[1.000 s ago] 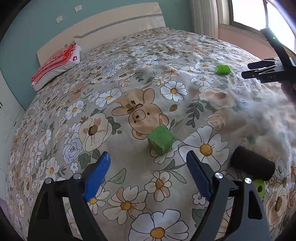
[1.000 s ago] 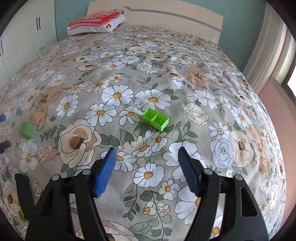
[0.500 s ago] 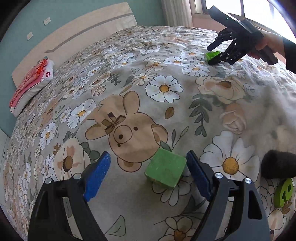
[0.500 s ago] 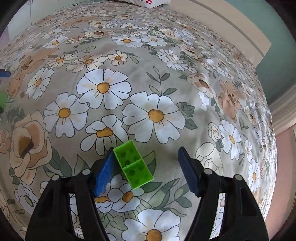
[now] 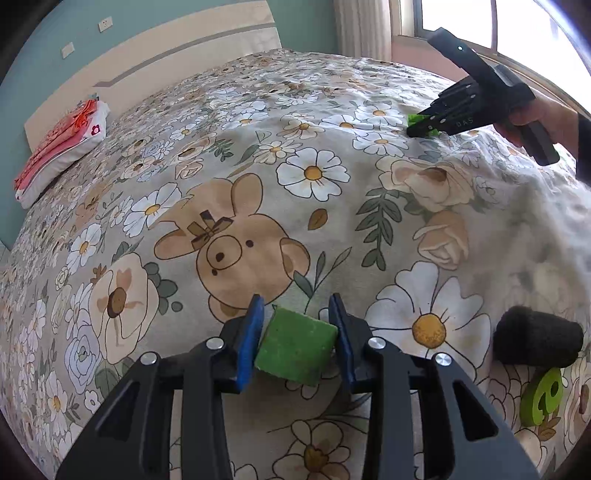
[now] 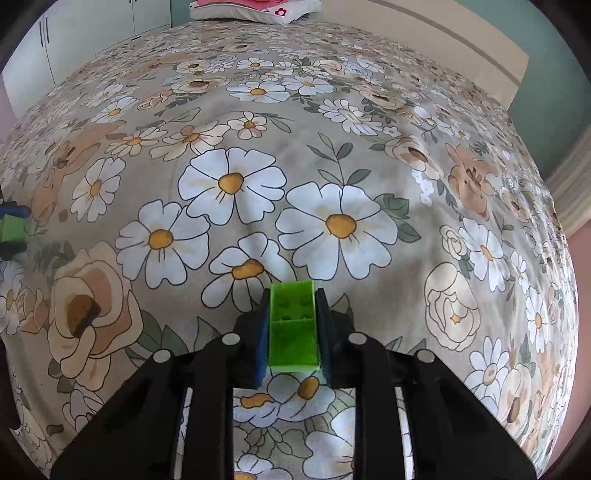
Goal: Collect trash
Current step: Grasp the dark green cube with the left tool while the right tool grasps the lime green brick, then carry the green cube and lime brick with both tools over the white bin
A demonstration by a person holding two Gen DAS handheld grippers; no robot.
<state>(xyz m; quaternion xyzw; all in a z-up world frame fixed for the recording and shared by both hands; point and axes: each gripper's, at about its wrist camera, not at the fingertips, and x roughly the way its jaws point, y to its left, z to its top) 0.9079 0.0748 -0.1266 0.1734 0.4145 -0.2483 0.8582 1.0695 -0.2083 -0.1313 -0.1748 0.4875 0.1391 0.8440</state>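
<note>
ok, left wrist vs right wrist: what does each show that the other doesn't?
Left wrist only: black foam cylinder, green ring-shaped piece, window, the person's hand holding the right hand-held gripper.

Right wrist only: white cabinet doors, and the green two-compartment box up close between the pads.

Both: floral bedspread, headboard, pillow, green foam cube in the left hand-held gripper.

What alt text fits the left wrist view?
The left gripper is shut on a green cube on a floral bedspread. A black cylinder lies to the right, and farther off the right gripper pinches a green brick.
</note>
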